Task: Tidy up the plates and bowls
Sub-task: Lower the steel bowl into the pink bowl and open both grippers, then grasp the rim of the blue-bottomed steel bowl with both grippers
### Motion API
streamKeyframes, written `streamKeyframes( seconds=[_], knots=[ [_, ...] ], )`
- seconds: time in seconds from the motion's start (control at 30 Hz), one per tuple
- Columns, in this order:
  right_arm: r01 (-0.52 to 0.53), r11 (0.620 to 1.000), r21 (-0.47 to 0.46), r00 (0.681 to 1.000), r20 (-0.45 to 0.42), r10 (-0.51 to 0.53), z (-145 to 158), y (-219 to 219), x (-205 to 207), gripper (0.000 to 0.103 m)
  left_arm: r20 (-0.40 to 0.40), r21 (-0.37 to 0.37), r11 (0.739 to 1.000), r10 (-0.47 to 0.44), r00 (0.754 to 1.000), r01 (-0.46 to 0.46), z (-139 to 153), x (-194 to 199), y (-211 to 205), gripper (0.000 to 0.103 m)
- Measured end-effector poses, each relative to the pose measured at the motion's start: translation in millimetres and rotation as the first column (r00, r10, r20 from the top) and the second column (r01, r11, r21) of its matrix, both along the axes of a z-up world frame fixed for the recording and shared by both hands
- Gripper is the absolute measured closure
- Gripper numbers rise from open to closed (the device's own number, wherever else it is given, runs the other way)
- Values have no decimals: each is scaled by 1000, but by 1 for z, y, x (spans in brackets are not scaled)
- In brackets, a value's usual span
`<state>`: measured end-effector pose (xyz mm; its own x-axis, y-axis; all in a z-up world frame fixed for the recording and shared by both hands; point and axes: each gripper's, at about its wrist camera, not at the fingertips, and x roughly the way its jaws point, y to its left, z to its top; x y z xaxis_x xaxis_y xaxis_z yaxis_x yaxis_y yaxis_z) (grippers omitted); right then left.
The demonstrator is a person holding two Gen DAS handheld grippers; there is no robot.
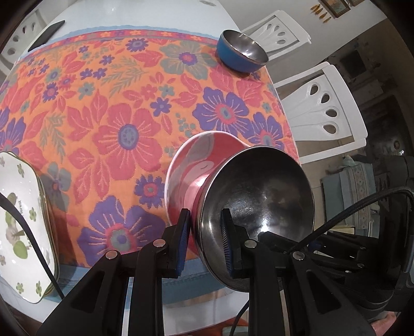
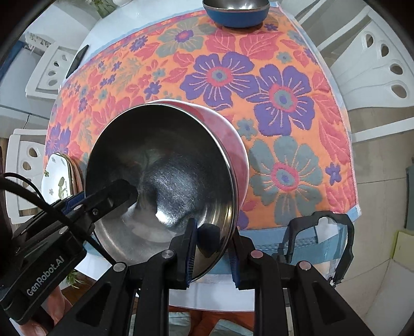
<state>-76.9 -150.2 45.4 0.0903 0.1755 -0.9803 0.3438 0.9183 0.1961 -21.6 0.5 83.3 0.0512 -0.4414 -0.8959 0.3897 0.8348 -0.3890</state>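
- Steel-lined round bowl with a pink, red and grey swirled outside [image 1: 258,196] is held tilted above the near edge of the table, its shiny inside turned toward both cameras.
- Its rim is clamped at two places: the left gripper [image 1: 205,240] has one blue-padded finger [image 1: 184,240] outside the wall and the other inside, and the right gripper [image 2: 213,254] is clenched on the rim in the same way, one pad inside and one outside.
- In the right wrist view the left gripper's black finger is seen reaching into the bowl from the left side.
- Below the bowl lies a woven tablecloth of orange ground with red, purple and grey flowers [image 1: 108,108], spread over a white table [image 1: 145,15].
- A second round bowl, blue outside and steel inside [image 1: 242,53], stands upright at the far edge of the cloth, well apart from the held bowl.
- A stack of white squarish plates printed with green leaves [image 1: 23,222] rests at the left near corner of the table; a black cable crosses in front of it in the left wrist view.
- A flat black rectangular object, like a phone [image 1: 46,35], lies on the bare white table beyond the cloth.
- White plastic chairs with teardrop cut-outs [image 1: 323,108] stand around the table.
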Motion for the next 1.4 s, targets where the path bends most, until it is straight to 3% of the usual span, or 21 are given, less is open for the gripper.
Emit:
streamKeyframes(
  seconds=[0.57,0.7,0.97,1.1,1.23,1.4],
  knots=[
    [-40,999,-18,999,-11,40,2,-2,-3,82,35,37,999,-5,999,3,4,8,17,80],
    [-21,1000,12,1000,-1,21,4,-7,-11,82,32,31,999,-8,999,7,4,13,22,80],
    [5,1000,23,999,53,-6,25,-13,-7,82,38,94,994,-56,998,52,-5,21,19,80],
    [27,999,41,997,65,-30,31,-16,-2,82,9,69,996,-64,998,63,-8,28,22,80],
    [61,996,59,994,92,-67,45,-25,9,82,42,26,996,-83,996,82,11,42,21,80],
    [116,993,36,979,166,-121,74,-40,31,82,139,-35,991,-123,983,129,54,72,13,80]
  ],
)
